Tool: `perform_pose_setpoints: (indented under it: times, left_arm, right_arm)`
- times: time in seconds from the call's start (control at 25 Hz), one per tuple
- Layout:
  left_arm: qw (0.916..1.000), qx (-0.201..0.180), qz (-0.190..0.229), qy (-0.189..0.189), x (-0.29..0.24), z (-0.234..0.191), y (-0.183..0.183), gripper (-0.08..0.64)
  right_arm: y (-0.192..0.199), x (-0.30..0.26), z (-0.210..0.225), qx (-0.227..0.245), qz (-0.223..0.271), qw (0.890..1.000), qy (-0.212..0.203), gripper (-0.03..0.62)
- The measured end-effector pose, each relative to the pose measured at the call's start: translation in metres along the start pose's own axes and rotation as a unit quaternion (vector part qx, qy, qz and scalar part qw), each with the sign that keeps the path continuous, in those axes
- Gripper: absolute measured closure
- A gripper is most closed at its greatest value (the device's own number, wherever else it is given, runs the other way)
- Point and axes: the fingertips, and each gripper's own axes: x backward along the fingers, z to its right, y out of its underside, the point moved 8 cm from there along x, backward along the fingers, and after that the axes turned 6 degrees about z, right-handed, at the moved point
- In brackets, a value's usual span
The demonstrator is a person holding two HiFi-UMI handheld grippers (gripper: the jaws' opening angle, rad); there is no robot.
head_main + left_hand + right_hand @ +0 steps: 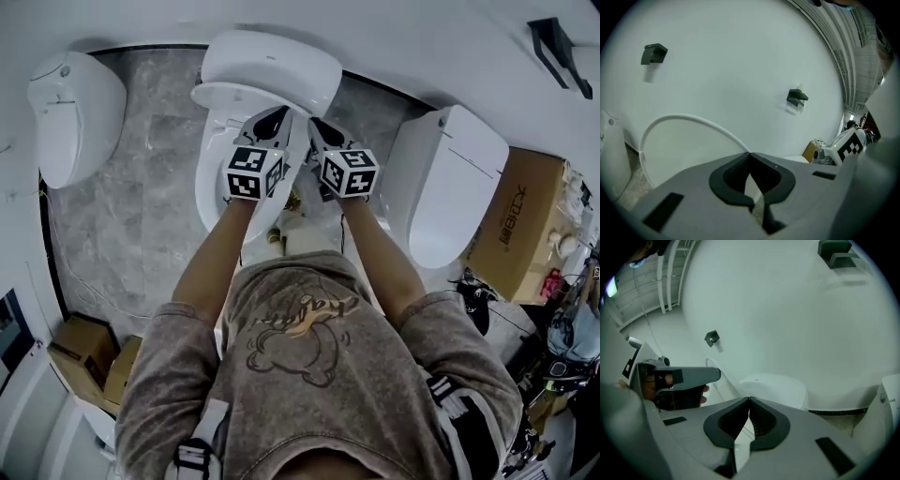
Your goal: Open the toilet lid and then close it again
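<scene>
While the head view looks down over the person's arms, the left gripper (277,114) and right gripper (316,124) reach side by side over the bowl of the middle toilet (272,66) at upper centre, on a grey floor (141,187). In the left gripper view the fingers are pressed together on nothing, and behind them at lower left a thin-rimmed white curve that looks like the raised toilet lid (689,140) stands before the white wall (740,56). In the right gripper view the fingers are likewise pressed together and empty, with the toilet's rounded white back just above them.
</scene>
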Motion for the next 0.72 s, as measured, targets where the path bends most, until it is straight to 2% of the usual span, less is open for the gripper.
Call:
perform_pose_setpoints:
  times: [0.24, 0.36, 0.64, 0.72]
  left_arm:
    - [0.9992, -0.032, -0.007, 0.024, -0.029, -0.002, -0.015, 0.551]
    - [0.9981, -0.050, 0.000, 0.035, -0.023, 0.001, -0.023, 0.551]
    - [0.9961, -0.079, 0.018, 0.033, 0.002, 0.008, -0.044, 0.550]
    - [0.9957, -0.083, 0.025, 0.032, 0.006, 0.007, -0.052, 0.518]
  right_arm:
    - [-0.014, -0.016, 0.016, 0.001, 0.008, 1.000, 0.015, 0.565]
    - [-0.020, -0.011, 0.016, 0.002, 0.019, 1.000, 0.022, 0.565]
    - [-0.025, 0.020, 0.008, -0.011, 0.044, 0.998, 0.043, 0.565]
    - [-0.027, 0.026, 0.005, -0.013, 0.049, 0.998, 0.046, 0.565]
